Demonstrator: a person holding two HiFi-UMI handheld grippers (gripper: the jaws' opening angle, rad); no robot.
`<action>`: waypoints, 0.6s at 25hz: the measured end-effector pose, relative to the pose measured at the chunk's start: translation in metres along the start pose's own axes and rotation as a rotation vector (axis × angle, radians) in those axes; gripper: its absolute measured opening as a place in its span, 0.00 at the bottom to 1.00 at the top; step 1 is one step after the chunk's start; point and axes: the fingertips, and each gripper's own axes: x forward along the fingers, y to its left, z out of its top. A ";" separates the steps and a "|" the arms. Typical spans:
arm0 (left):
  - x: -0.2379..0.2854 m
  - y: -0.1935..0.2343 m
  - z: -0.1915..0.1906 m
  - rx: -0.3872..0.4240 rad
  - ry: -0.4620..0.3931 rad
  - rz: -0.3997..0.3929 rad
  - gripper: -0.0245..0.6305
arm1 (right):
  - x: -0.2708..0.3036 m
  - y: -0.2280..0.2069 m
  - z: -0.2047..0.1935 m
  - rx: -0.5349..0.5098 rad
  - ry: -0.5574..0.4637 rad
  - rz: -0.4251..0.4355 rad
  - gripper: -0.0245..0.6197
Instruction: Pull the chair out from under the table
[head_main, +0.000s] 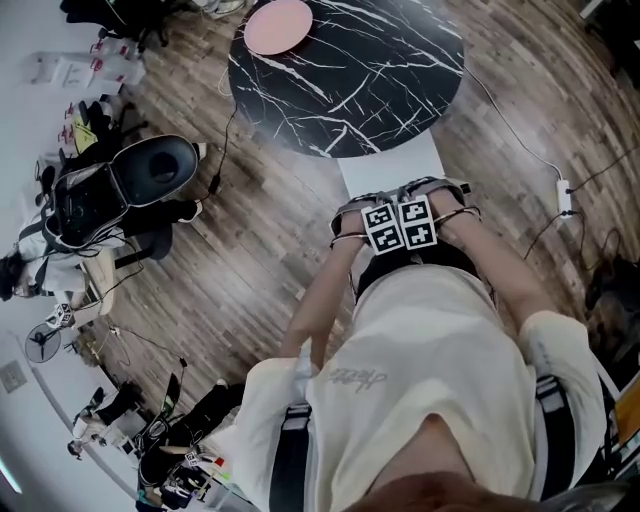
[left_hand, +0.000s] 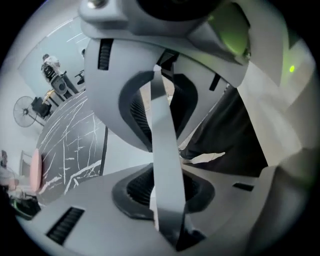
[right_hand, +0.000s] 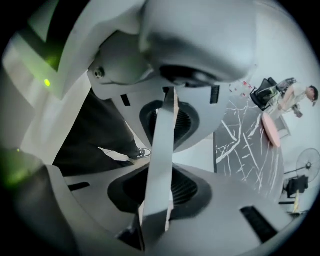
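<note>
Chair (head_main: 390, 165) back clamped by left gripper (left_hand: 163, 156) and right gripper (right_hand: 162, 161) jaws; marble table (head_main: 380, 75), pink disc (head_main: 278, 25) beyond.

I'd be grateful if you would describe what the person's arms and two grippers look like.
The left gripper and right gripper have pale grey moulded shells; their fingers carry dark ribbed pads in rounded recesses. Each bears a cube of black-and-white square markers. The person wears a cream short-sleeved T-shirt and dark straps.

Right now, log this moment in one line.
left claw: shut on chair back | right claw: same | seat: partly under marble table
</note>
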 end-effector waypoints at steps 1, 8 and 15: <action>0.003 0.001 -0.001 -0.020 -0.001 0.011 0.18 | 0.002 0.000 -0.001 0.006 0.001 0.004 0.19; 0.007 0.001 -0.004 -0.044 0.020 0.014 0.18 | 0.009 0.001 -0.003 0.023 -0.015 0.015 0.18; 0.008 0.002 -0.005 -0.063 0.029 0.009 0.18 | 0.009 0.000 -0.002 0.068 -0.045 0.015 0.17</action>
